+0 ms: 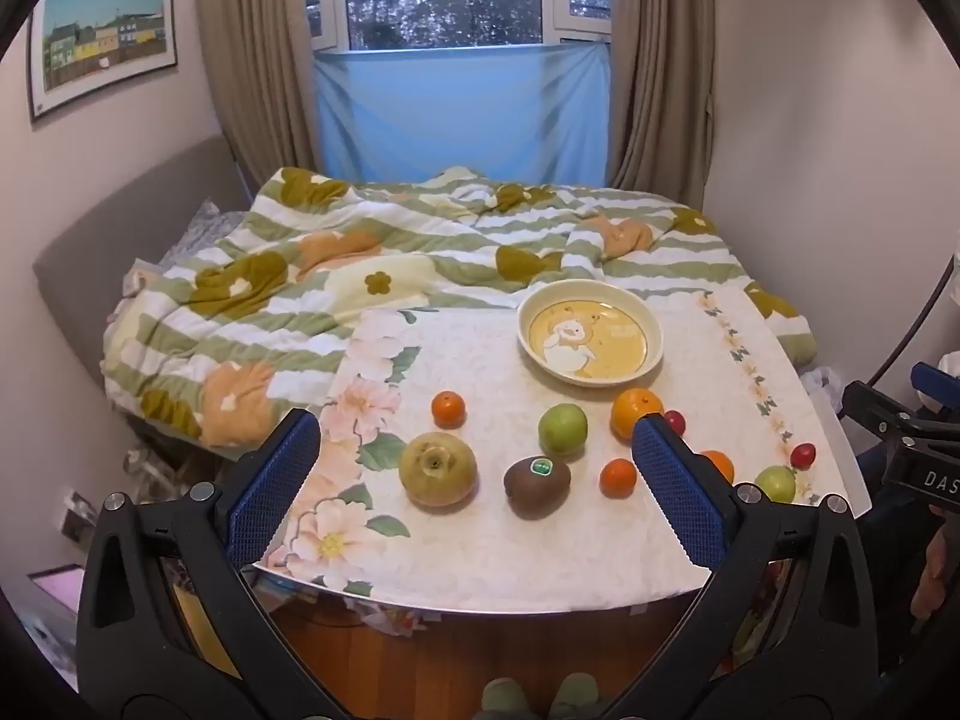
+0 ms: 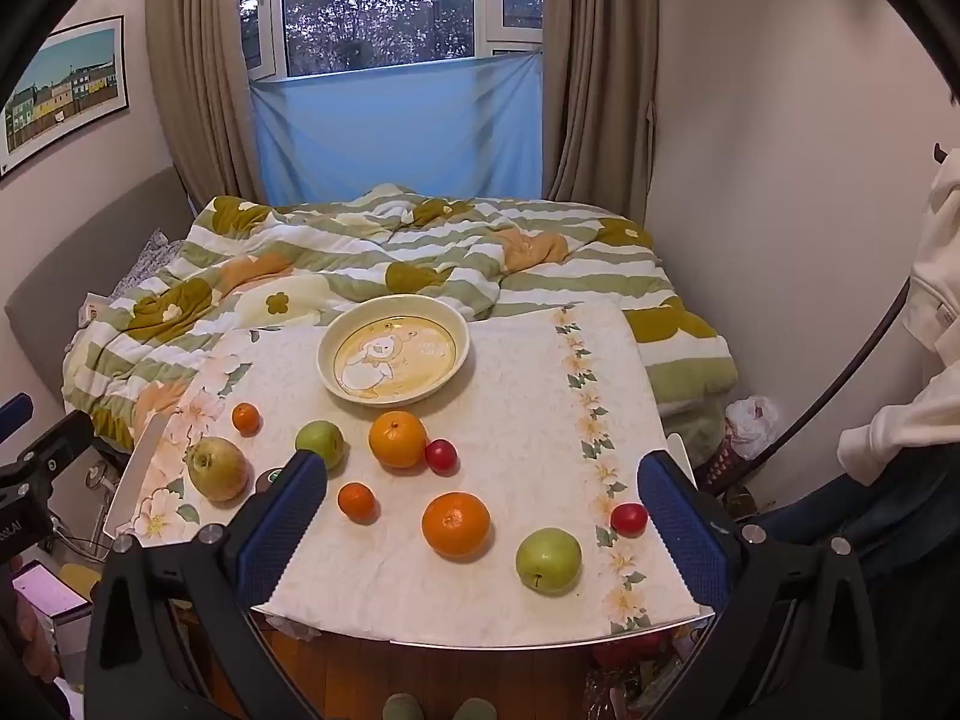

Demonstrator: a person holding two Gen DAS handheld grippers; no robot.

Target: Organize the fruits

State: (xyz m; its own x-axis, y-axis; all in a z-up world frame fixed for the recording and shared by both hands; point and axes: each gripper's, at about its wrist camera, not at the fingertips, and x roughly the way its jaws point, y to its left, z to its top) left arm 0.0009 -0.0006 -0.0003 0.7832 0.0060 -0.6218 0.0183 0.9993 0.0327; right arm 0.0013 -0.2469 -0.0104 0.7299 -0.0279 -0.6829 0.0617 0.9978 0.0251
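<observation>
A cream plate with a bear picture (image 1: 591,299) (image 2: 393,307) stands empty at the far side of the table. Loose fruit lies in front of it: a yellow pear (image 1: 438,469) (image 2: 217,468), a brown kiwi (image 1: 537,483), two green apples (image 1: 562,429) (image 2: 548,559), several oranges (image 2: 456,524) (image 2: 398,438) (image 1: 448,409) and two small red fruits (image 2: 629,518) (image 2: 441,455). My left gripper (image 1: 477,435) is open and empty, held above the table's near edge. My right gripper (image 2: 480,471) is open and empty, likewise held back over the near edge.
The table has a white floral cloth (image 1: 480,540) (image 2: 528,390). A bed with a green striped quilt (image 1: 390,252) lies directly behind it. Walls stand close on the right. A person's white sleeve (image 2: 936,360) is at the right. Clutter lies on the floor to the left.
</observation>
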